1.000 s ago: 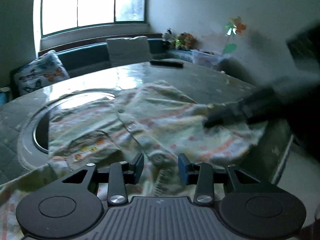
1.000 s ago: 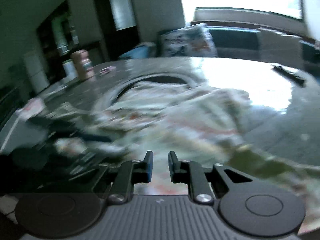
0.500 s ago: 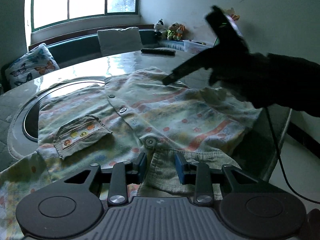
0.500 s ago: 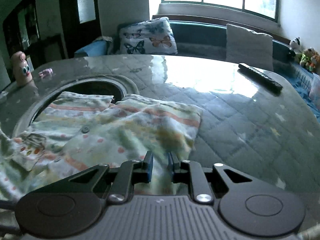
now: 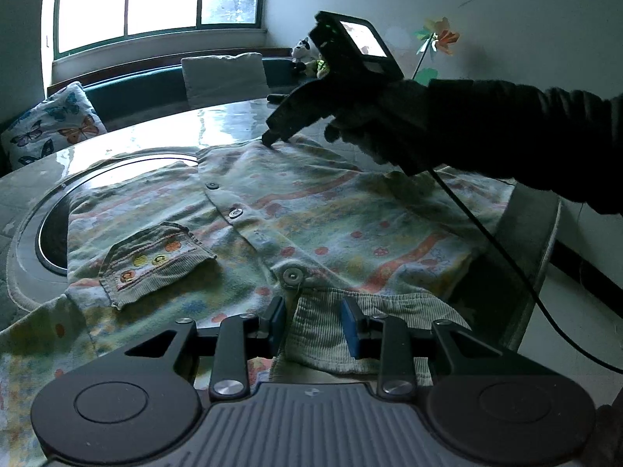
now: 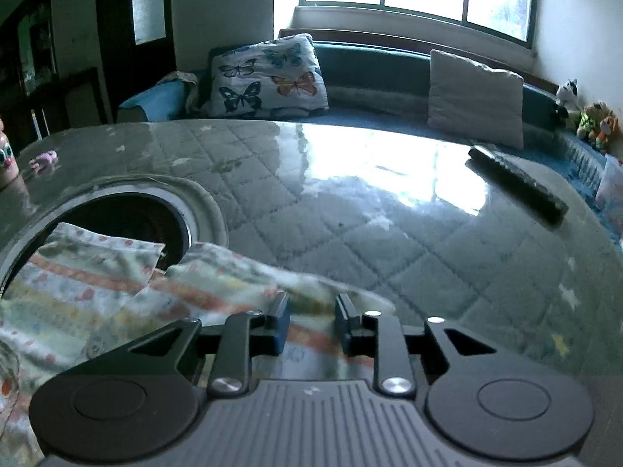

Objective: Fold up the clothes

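Note:
A small pale patterned button shirt (image 5: 296, 210) with a corduroy pocket (image 5: 155, 260) and corduroy collar (image 5: 350, 334) lies spread face up on the round table. My left gripper (image 5: 313, 325) is open, its fingers either side of the collar at the near edge. My right gripper (image 6: 309, 321) is open over the shirt's far hem (image 6: 249, 276). In the left wrist view the right gripper (image 5: 272, 138) touches down on that far hem, held by a dark-gloved hand.
The round quilted-pattern table (image 6: 370, 214) has a round recess (image 6: 128, 218) partly under the shirt. A black remote (image 6: 518, 185) lies at the far right. A small figurine (image 6: 6, 155) stands at the left edge. Cushions and a bench sit behind.
My right gripper swung from the shirt's near side across to its far hem and opened wider. My left gripper stayed at the collar and opened a little.

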A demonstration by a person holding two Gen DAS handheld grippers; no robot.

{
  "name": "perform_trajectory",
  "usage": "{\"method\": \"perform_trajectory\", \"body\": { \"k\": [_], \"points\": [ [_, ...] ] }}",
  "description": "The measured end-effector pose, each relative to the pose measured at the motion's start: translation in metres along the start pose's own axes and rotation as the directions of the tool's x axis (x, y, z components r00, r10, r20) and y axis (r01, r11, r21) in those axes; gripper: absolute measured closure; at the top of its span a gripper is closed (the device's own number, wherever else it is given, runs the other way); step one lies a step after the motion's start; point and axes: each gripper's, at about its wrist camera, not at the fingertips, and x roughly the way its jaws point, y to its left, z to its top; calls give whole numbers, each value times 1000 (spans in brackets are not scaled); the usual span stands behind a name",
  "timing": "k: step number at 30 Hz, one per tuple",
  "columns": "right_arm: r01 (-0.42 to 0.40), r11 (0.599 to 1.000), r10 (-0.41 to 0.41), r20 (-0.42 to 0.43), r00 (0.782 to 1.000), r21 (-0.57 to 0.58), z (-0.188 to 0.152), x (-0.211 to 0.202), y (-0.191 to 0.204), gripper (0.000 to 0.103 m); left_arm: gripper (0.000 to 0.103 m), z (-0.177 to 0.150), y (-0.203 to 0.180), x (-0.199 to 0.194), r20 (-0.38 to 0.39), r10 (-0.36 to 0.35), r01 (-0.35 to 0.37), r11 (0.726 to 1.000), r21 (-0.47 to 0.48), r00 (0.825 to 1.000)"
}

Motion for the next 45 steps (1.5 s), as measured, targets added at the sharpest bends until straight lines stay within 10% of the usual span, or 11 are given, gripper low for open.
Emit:
{"method": "perform_trajectory", "body": {
  "k": [26,41,45],
  "points": [
    [-213,956,213,-23,977,-200,-121,-146,77,63,55,22,-6,-4,40,106,-105,994,-32,994],
    [-171,985,172,50,984,-31,-176,-231,52,63,51,39,-25,15,32,98,-98,995,2,995],
    [-43,994,36,70,997,96,-178,-238,14,63,51,39,-33,19,25,84,-85,996,21,996]
  ]
}}
